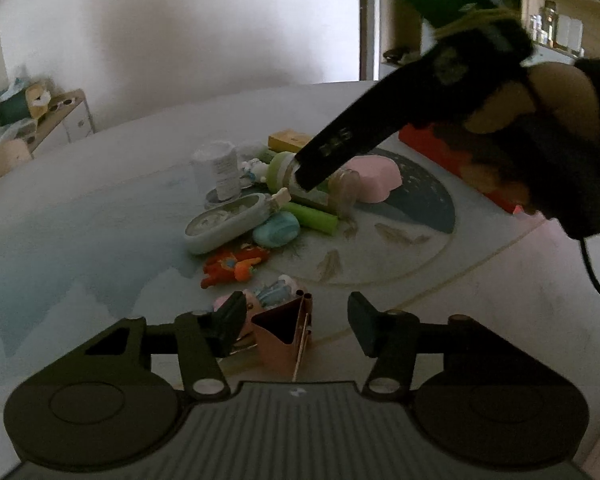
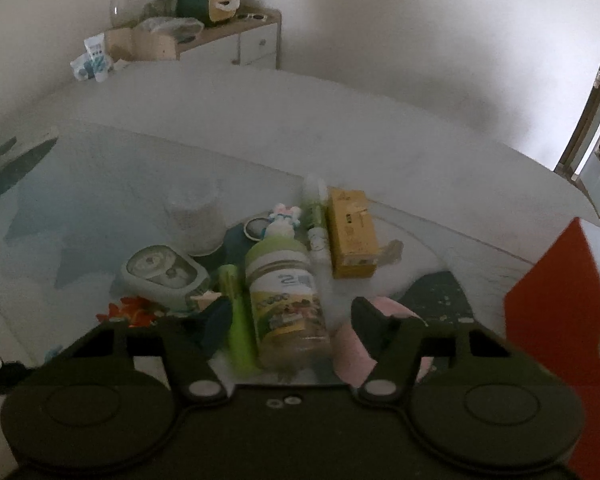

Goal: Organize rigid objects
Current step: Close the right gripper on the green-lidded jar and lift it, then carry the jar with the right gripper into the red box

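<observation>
So the jar with the green lid (image 2: 286, 296) is lying on its side in the middle of the pile on the table (image 2: 260, 136), and my right tongs (image 2: 288, 320) are spread wide around it, one finger on each side, not closed on anything that I can see. Right beside the jar on its left is a green stick-shaped thing (image 2: 238, 320), and a pink heart-shaped box (image 2: 384, 344) sits on the other side, partly behind the right finger. Past the jar there's a yellow box (image 2: 350, 234), a little bunny figure (image 2: 285, 220) and a grey oval case (image 2: 162, 274).

My left tongs (image 1: 298, 320) are also wide open and holding nothing, hovering over a copper-coloured binder clip (image 1: 284, 338) that stands between the fingers. An orange toy (image 1: 232, 266) lies just beyond it.
</observation>
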The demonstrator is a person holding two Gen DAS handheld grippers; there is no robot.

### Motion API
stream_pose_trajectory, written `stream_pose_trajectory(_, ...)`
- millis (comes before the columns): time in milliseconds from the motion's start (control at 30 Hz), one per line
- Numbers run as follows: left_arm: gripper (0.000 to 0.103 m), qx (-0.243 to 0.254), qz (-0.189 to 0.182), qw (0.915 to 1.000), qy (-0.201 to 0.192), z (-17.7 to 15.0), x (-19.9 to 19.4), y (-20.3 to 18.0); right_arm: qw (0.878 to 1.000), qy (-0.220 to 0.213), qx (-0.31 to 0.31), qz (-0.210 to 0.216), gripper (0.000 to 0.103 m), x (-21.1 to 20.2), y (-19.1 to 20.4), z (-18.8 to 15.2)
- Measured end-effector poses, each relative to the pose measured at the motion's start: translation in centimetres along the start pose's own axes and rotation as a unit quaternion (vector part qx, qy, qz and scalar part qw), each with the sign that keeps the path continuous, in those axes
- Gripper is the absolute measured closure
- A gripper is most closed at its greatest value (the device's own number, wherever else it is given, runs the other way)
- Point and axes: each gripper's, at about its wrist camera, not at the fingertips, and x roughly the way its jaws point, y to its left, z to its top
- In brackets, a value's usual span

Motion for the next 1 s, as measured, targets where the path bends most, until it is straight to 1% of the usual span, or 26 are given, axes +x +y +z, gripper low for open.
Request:
stream_pose_trajectory(33,0.055,0.004,-0.003,1.0,-0.001,0.0,0.1,-0.1,1.0,0.003,0.0,0.0,0.042,0.3,0.1,0.1)
stream_pose_trajectory(67,0.059,0.007,-0.005,1.0,0.002,0.0,0.3,-0.1,1.0,0.005,0.001,-0.001,0.045,0.5,0.1,0.1)
stream_pose_trajectory(200,0.063,0.016,-0.007,0.9998,-0.003,-0.2,0.4,0.0,1.0,0.012,0.01,0.001,0.05,1.1,0.0,0.1)
stream_pose_trajectory(267,0.071,0.015,-0.008,0.9998,-0.005,-0.3,0.4,0.1,1.0,0.014,0.01,0.0,0.054,1.4,0.1,0.3)
stream_pose_trajectory(467,0.08,-0.002,-0.035,0.9994,0.003,-0.3,0.6,1.0,1.0,0.024,0.018,0.005,0.057,1.9,-0.1,0.5)
stream_pose_trajectory(733,0.08,-0.012,-0.053,0.9985,0.01,0.0,0.8,1.5,1.0,0.02,0.022,0.01,0.06,1.4,-0.1,0.5)
stream_pose_trajectory(833,0.08,-0.02,-0.057,0.9981,0.012,0.1,0.8,1.7,0.999,0.015,0.027,0.01,0.06,0.4,-0.2,0.2)
stream_pose_trajectory(1000,0.08,-0.024,-0.064,0.9976,0.008,0.6,0.5,1.7,0.999,0.008,0.051,0.008,0.061,-2.3,-0.9,-0.6)
